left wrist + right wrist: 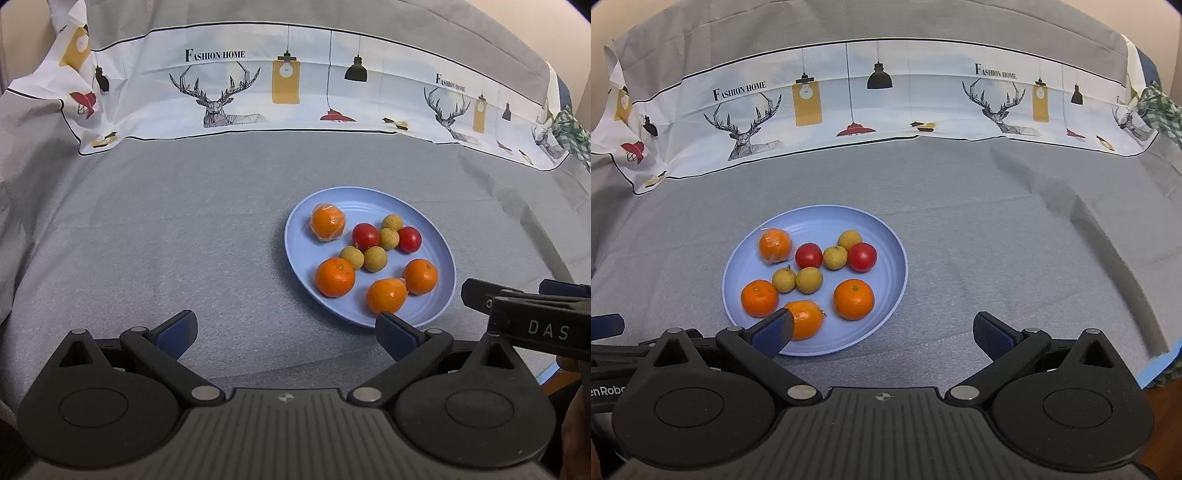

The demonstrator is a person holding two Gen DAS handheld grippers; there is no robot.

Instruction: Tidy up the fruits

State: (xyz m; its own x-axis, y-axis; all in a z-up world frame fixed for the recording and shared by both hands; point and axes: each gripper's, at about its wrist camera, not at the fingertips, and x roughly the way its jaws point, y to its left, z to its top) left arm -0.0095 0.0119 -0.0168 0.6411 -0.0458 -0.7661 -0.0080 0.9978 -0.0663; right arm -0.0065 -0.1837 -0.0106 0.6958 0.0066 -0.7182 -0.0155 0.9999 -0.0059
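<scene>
Plate (886, 236): light blue, round, flat on the grey tablecloth (997, 258); no long axis. In the left wrist view it lies ahead and to the right; in the right wrist view, ahead and to the left.
Oranges: four on the plate. Two are wrapped in clear film, one at the far left (775, 245) and one at the near rim (809, 319). Two are bare, at near left (759, 298) and near right (854, 298); both show the stem dimple facing up.
Tomatoes: two, red, round, on the far half of the plate, one left (808, 255) and one right (862, 256); orientation cannot be told.
Longans: four, tan, in the plate's middle. Two (835, 257) sit between the tomatoes; two (809, 280) sit just nearer. The leftmost (783, 279) has a short stem pointing up.
Left gripper (286, 332): jaws spread wide, holding nothing. Its right finger (397, 334) overlaps the plate's near rim in view; contact cannot be told.
Right gripper (884, 334): jaws spread wide, holding nothing. Its left finger (774, 332) overlaps the near wrapped orange in view; contact cannot be told.
Backdrop: printed cloth band (886, 103) with deer and lamps, behind the plate.
</scene>
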